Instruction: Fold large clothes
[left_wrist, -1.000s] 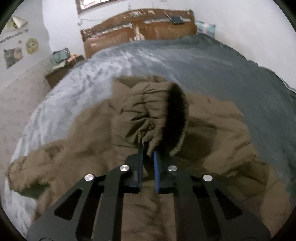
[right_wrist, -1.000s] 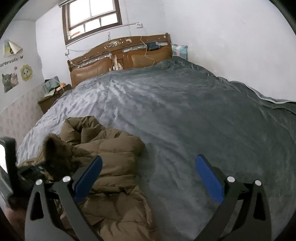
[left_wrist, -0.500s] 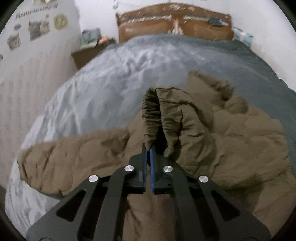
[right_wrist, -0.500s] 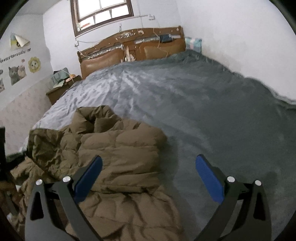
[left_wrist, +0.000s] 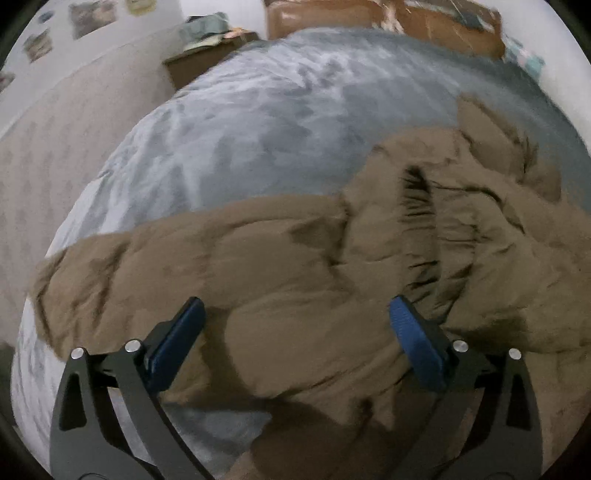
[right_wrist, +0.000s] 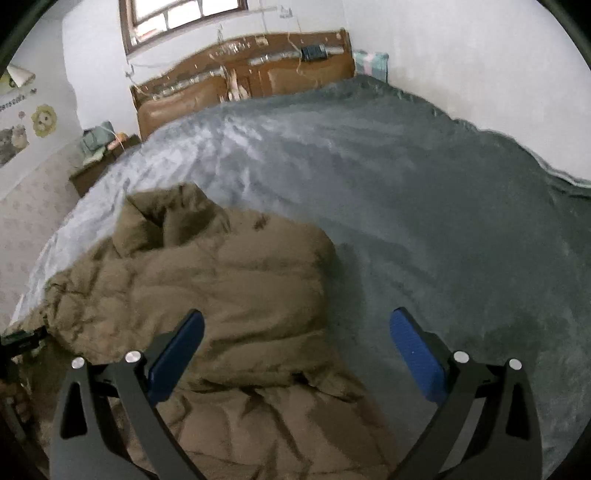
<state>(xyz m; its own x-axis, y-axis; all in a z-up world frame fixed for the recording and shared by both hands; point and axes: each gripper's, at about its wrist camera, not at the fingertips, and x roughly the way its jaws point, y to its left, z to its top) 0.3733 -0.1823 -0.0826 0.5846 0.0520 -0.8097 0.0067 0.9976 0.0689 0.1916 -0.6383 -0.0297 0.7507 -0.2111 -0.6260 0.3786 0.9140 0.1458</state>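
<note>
Jacket (left_wrist: 280, 280) beneath downward-tilted, opening left claw (left_wrist: 295, 332).

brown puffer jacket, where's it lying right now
The brown puffer jacket lies crumpled on the grey blanket at the foot end, on the left in the right wrist view, far from the wooden headboard.

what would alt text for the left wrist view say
A rumpled brown padded coat lies on a grey-blue bedspread, with the left gripper above it, its jaws opening and nothing pinched. A wooden headboard is behind.
</note>
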